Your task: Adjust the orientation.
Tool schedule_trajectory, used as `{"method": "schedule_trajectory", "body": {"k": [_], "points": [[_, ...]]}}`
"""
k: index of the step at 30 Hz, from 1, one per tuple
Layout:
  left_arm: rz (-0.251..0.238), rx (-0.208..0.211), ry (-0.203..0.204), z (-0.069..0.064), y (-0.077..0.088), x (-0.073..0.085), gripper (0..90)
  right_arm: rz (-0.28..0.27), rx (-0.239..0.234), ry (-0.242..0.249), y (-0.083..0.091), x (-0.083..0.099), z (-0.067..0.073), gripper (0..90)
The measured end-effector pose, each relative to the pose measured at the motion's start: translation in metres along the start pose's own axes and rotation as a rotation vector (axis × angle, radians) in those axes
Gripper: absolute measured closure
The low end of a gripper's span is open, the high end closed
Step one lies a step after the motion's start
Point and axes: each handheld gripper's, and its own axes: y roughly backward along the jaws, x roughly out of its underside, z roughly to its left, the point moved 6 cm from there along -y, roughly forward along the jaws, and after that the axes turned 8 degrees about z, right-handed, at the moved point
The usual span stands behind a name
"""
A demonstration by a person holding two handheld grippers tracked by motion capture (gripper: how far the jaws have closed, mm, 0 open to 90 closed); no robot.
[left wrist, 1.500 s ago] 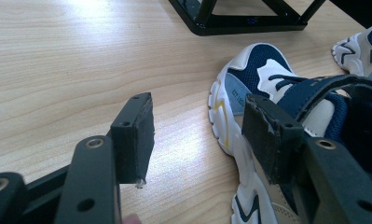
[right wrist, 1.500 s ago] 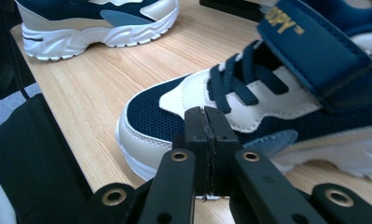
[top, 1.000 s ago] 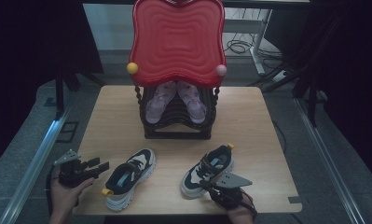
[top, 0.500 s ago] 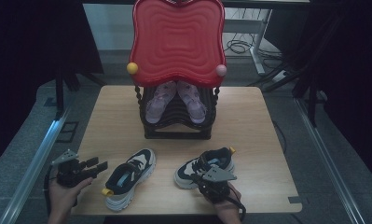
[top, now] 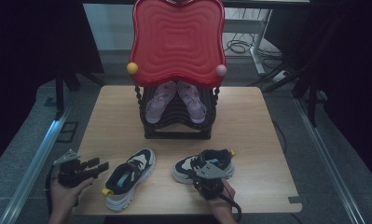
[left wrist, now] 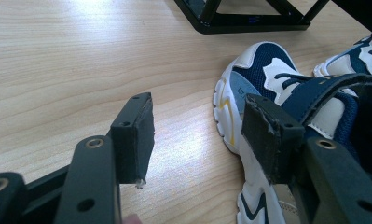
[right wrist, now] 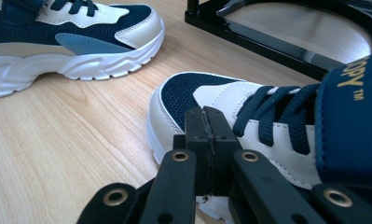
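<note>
Starting at the left edge of the wooden table (top: 249,116): left gripper (top: 94,166) held low and level in the person's left hand (top: 65,193), jaws spread wide with nothing between them, aimed toward the left sneaker (top: 130,179). Seen along its own jaws, just beside the shoe's white sole and not touching — probably parked there ready to take the shoe by its side once the other one is settled.

Next over, that left sneaker lying at an angle near the front edge, toe pointing up toward the rack, yellow heel tab nearest the person.

Then the right sneaker (top: 204,164), close beside it but apart, lying nearly crosswise with its toe to the left. Right gripper (top: 198,173) pressed against its near side, jaws fully closed on themselves, pads (right wrist: 207,140) meeting with nothing clamped — apparently used as a blunt pusher to nudge the shoe round rather than lift it, likely to line it up with its mate.

Behind both, black shoe rack (top: 176,133) under a red wavy panel (top: 176,39), a pink pair (top: 174,100) already resting on its slope.
</note>
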Motion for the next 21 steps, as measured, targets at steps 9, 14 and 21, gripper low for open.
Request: {"method": "schedule_trajectory", "body": {"k": [9, 14, 21], "points": [[0.001, 0.0, -0.001, 0.0, 0.0, 0.0, 43.7, -0.017, -0.027, -0.028, 0.007, -0.002, -0.001, 89.9], [-0.005, -0.002, 0.003, 0.001, 0.002, 0.0, 43.8, -0.075, -0.059, -0.061, 0.03, -0.008, -0.008, 90.0], [-0.001, -0.003, 0.0, 0.0, 0.001, 0.0, 43.7, -0.121, -0.069, -0.089, 0.05, -0.011, -0.02, 89.9]]}}
